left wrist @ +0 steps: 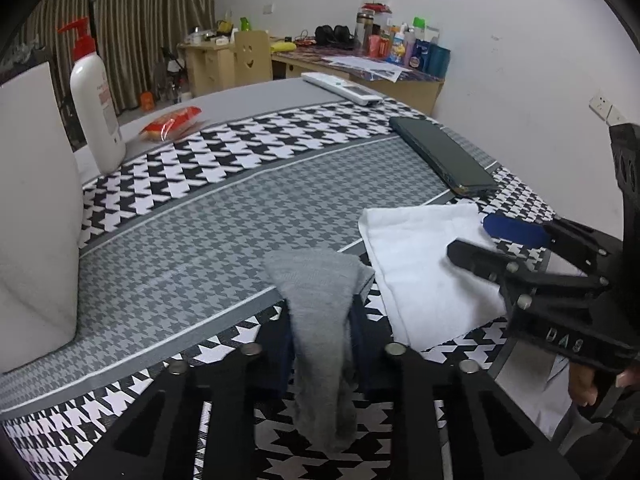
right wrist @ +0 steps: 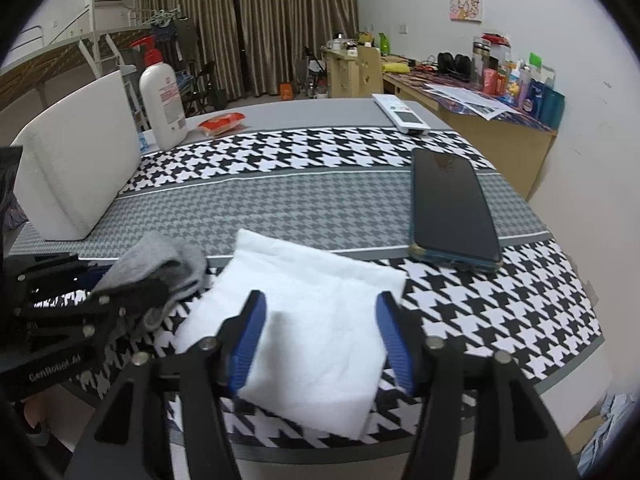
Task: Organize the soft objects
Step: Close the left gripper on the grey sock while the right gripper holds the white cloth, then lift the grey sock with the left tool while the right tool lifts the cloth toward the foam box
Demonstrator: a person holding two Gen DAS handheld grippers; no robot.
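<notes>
Grey sock is pinched between my left gripper fingers, its body draped up over the fingertips and the rest hanging down between them, at the near edge of the table. From the right wrist view the same sock bunches up against the left gripper, just left of the white cloth. White cloth lies flat on the houndstooth tablecloth, and one corner looks folded over near me. My right gripper has its jaws spread wide, blue pads on either side of the cloth's near part, holding nothing; I can't tell if the pads touch the cloth. In the left view the right gripper sits over the cloth from the right side. Dark phone lies just beyond the cloth, to the right, apart from it. White foam block stands at the left side. Lotion pump bottle stands behind it, red packet beside the bottle, white remote at the far edge.
</notes>
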